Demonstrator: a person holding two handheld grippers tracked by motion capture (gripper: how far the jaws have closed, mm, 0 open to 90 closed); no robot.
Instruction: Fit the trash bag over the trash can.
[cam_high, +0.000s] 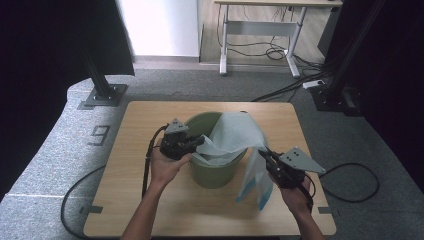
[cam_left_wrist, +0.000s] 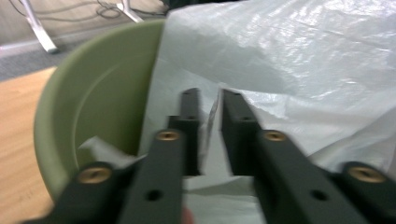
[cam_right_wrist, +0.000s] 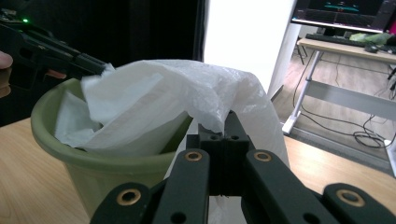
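Fingers first: our right gripper (cam_right_wrist: 223, 140) has its two black fingers pressed together on a fold of the white plastic bag (cam_right_wrist: 187, 93), at the near right outside of the green bucket (cam_right_wrist: 88, 161). In the left gripper view, our left gripper (cam_left_wrist: 211, 114) has its fingers (cam_left_wrist: 189, 116) standing slightly apart with a thin edge of the bag running up between them; we cannot tell whether the pads press on it. That hand (cam_high: 167, 167) sits at the bucket's left rim.

Moving outward, the bag lies partly inside the bucket, which stands near the middle of the bench (cam_high: 150, 200). Part of the film billows above the rim, and a loose length hangs outside on the right, toward the bench top.

We judge the work to be lining the bucket with the bag. If the left fingers are not gripping, the film could slip from them as the right side pulls, and the mouth would collapse into the bucket. A hard pull from the right could also tip the light bucket or tear the thin film.

Much stays hidden: the bucket's floor, the bag's true opening, and how deep the film reaches inside. Beyond the bench, a desk frame (cam_high: 260, 35) and floor cables (cam_high: 280, 50) stand apart.
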